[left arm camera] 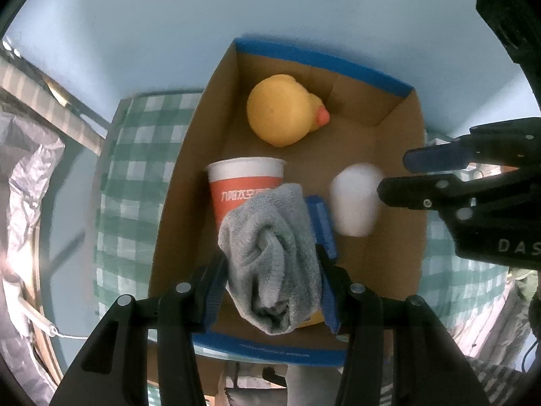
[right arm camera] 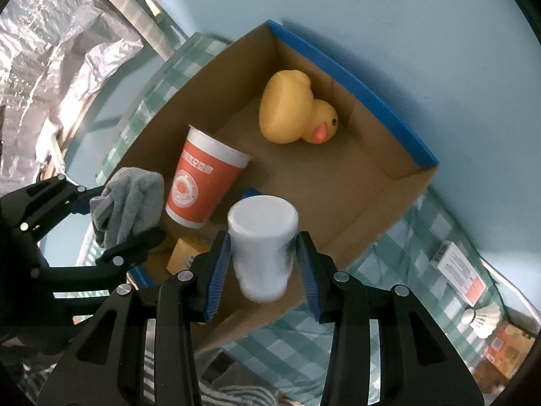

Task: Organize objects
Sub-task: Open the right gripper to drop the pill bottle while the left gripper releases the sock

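Note:
An open cardboard box [left arm camera: 209,108] with a blue rim stands on a green checked cloth; it also shows in the right wrist view [right arm camera: 389,182]. Inside are a yellow rubber duck [left arm camera: 280,113] [right arm camera: 290,111], an upside-down orange paper cup [left arm camera: 243,186] [right arm camera: 203,182] and a yellow packet [right arm camera: 186,253]. My left gripper [left arm camera: 270,270] is shut on a rolled grey cloth [left arm camera: 270,257] [right arm camera: 128,203] above the box's near end. A blurred white cup [right arm camera: 262,247] [left arm camera: 355,199] sits between the fingers of my right gripper [right arm camera: 263,264]; the jaws stand slightly apart from its sides.
A pale blue wall [left arm camera: 135,34] rises behind the box. The checked cloth [right arm camera: 416,237] carries a white and red carton [right arm camera: 460,270], a shuttlecock [right arm camera: 480,318] and an orange box [right arm camera: 507,345] at the right. Crinkled silver sheeting [right arm camera: 50,34] hangs to the left.

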A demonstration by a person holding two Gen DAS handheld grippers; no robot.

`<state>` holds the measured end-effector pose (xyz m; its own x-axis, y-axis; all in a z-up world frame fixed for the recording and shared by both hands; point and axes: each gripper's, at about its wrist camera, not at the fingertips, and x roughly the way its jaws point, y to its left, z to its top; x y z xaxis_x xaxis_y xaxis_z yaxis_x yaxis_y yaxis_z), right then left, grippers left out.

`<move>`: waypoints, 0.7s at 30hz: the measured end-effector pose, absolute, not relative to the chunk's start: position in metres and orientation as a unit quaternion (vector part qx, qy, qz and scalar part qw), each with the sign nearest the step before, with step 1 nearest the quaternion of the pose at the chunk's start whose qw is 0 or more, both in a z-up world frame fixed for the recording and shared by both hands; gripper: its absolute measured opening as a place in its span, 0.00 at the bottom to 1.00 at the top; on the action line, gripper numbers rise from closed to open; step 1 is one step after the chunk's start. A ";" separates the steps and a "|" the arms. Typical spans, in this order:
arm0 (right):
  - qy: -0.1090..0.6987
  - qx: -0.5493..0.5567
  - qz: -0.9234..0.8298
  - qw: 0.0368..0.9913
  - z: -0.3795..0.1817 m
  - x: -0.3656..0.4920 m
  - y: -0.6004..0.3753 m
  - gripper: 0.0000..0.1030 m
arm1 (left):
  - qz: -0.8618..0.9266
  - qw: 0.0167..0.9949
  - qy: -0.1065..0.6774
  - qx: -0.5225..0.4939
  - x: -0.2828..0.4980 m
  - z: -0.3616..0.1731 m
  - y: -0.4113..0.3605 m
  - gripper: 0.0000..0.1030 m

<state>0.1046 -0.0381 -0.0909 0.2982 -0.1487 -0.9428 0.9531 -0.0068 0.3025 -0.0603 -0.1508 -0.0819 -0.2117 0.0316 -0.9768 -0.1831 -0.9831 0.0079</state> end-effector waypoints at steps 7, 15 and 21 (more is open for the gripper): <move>0.377 0.542 -0.472 0.584 -0.095 0.107 -0.043 0.44 | 0.776 0.048 0.073 -0.624 -0.061 -0.087 -0.153 0.73; 0.364 0.554 -0.498 0.560 -0.094 0.092 -0.030 0.67 | 0.773 0.056 0.083 -0.626 -0.058 -0.087 -0.145 0.77; 0.356 0.562 -0.510 0.546 -0.093 0.080 -0.017 0.68 | 0.773 0.069 0.090 -0.624 -0.056 -0.085 -0.131 0.77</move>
<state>0.0796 -0.0171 -0.0933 0.2269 -0.1569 -0.9612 0.9564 -0.1503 0.2503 -0.0562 -0.1314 -0.0852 -0.2112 -0.0060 -0.9774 -0.2180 -0.9745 0.0531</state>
